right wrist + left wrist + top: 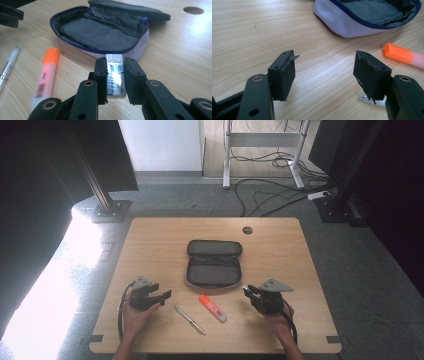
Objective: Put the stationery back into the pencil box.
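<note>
Orange highlighter beside a pen (both on the table).

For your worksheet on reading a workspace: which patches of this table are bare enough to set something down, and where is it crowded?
Bare wood lies left of the open pencil case, and right of it below the round hole in the table. The near middle is crowded: pen and orange highlighter lie between the open left gripper and the right gripper, shut on an eraser.
</note>
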Demonstrator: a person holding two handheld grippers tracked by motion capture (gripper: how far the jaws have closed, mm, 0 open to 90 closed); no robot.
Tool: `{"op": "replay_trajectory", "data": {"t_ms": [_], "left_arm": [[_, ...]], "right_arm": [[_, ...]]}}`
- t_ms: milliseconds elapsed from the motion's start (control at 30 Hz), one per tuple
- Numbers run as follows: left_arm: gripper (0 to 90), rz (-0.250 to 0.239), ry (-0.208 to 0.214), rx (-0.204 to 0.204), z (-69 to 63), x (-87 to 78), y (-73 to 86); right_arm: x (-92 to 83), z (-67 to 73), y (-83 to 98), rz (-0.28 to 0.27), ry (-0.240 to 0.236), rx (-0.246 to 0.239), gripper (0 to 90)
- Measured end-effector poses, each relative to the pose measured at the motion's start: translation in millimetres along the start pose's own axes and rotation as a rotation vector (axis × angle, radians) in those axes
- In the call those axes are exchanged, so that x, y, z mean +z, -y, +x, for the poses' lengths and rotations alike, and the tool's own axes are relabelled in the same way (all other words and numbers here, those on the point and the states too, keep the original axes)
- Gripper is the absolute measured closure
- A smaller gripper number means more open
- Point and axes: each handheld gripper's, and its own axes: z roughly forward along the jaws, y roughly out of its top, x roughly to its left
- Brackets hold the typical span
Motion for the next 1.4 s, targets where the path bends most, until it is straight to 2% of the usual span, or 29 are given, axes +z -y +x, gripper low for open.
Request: {"op": "replay_trajectory", "data": {"t_ms": [300,533,700,1067,1167,1400], "left_arm": [[34.5,-0.001,0.006,0.001,1.7,0.6,2.1],[34.4,-0.013,0.014,0.008,-1.1,-2.9,0.7],[34.3,0.001,0.017,0.036,-4.7,0.1,-0.3],[34.2,0.015,0.052,0.036,-5.9,8.1,0.1],[34.3,0.013,0.064,0.041,-5.7,9.9,-2.0],[34.0,0.001,0.084,0.037,-1.3,7.6,-6.1]], "right_arm": [[6.5,2.5,-5.0,-0.003,0.001,-0.015,72.8],[11.7,5.4,-17.1,-0.031,-0.008,-0.012,72.8],[15.7,6.7,-20.0,-0.033,-0.005,-0.015,72.8],[18.4,2.9,-27.8,-0.047,0.016,0.013,72.8],[23.9,4.6,-30.6,-0.048,0.023,0.026,72.8],[36.7,8.7,-41.6,-0.037,0.039,0.018,72.8]]}}
